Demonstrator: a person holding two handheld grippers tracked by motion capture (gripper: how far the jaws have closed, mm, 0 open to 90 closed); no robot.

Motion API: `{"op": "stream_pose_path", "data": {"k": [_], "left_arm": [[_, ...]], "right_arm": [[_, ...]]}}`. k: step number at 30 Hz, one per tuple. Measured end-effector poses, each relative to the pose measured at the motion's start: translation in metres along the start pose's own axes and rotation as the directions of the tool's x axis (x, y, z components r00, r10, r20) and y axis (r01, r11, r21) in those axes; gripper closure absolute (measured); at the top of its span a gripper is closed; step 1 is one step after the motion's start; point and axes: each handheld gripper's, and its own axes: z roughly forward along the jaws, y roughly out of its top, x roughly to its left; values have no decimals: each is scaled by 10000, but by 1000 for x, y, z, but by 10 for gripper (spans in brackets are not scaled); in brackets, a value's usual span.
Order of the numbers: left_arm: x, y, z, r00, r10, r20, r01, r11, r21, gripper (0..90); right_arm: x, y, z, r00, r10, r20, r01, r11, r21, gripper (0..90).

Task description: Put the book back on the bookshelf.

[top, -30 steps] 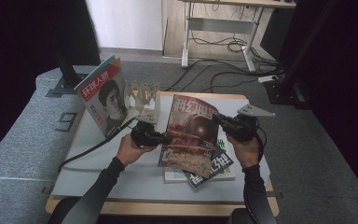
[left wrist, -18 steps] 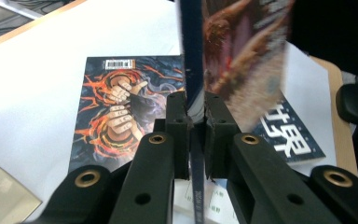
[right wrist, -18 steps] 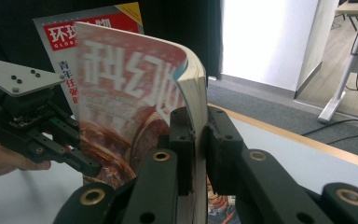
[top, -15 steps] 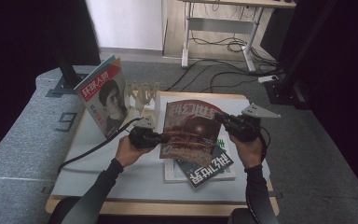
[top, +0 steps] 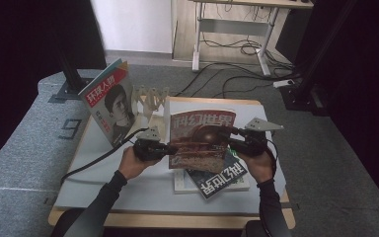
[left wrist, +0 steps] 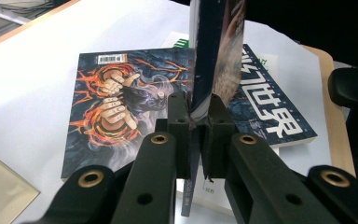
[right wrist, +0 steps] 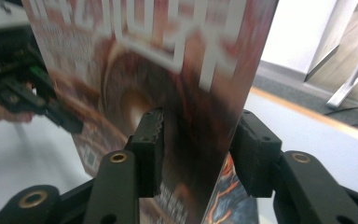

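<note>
Standing nearly upright at the table's centre, a red-covered magazine (top: 201,139) is now more vertical than a second ago, when it leaned back at a slant. The left gripper (top: 165,149) clamps the magazine's edge at nine o'clock; its own view shows both pads (left wrist: 179,122) pressed tight on the thin spine. The right gripper (top: 233,143), at three o'clock, has just been opening: its jaws stand spread with the cover's edge between them, and a clear gap shows beside the far pad (right wrist: 254,140). So the left hand alone seems to carry the weight. Flat beneath, towards six o'clock, lies a dark magazine (top: 217,174) on the white table (top: 128,192). At ten o'clock another magazine (top: 109,103) leans in a pale rack (top: 150,98), probably where this one goes next.
</note>
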Motion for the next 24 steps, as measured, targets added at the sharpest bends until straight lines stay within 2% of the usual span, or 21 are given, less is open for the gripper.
{"op": "stream_pose_path", "data": {"k": [8,12,16,18,21,24], "left_arm": [[-2,-2,-2,9999,147,82,-147,9999,62,839],[-4,-3,-3,9996,237,146,-238,9997,43,835],[-5,-2,-3,9991,407,151,-408,9992,45,827],[-6,0,-3,9985,534,146,-535,9986,44,820],[-7,8,-6,9978,618,250,-611,9977,-290,806],[-10,19,-8,9965,825,111,-822,9963,-263,805]], "right_arm": [[-2,-19,11,9991,237,-343,-225,9992,335,571],[-3,-22,8,9982,325,-496,-316,9993,182,638],[-4,-26,4,9970,324,-703,-322,9995,31,668],[-4,-27,2,9967,307,-745,-311,9995,-35,677],[-3,-29,1,9959,265,-863,-278,9995,-142,682],[-2,-29,-1,9960,173,-881,-184,9998,-123,682]]}}
